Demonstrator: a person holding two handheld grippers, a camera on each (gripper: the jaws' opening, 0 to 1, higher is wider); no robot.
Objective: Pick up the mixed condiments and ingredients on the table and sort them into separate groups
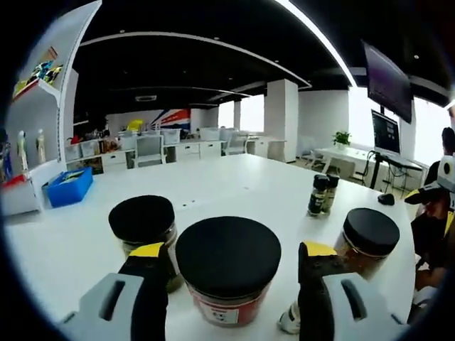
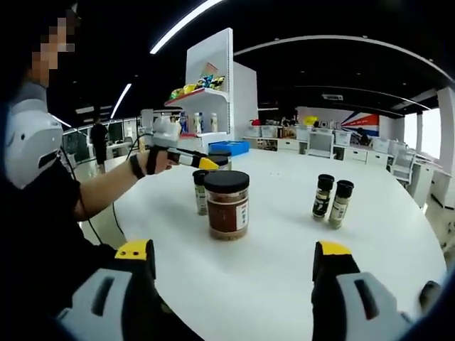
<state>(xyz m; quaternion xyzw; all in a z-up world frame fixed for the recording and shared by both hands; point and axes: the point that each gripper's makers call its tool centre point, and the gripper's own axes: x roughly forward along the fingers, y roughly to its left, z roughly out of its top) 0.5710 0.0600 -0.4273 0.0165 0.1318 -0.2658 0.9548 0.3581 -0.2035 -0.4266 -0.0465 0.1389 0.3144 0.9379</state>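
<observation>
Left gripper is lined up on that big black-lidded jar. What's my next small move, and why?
Probably close the left gripper on the big jar, then lift. Its fingers already stand open on either side of the jar, so no further reach seems needed. A second jar sits close behind the left finger, so squeeze gently without pushing forward. The right gripper hangs open, clear of the white table.

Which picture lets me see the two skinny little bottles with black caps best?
The right gripper view: the two slim black-capped bottles stand whole and separate on the white table. In the left gripper view they look smaller and overlap.
</observation>
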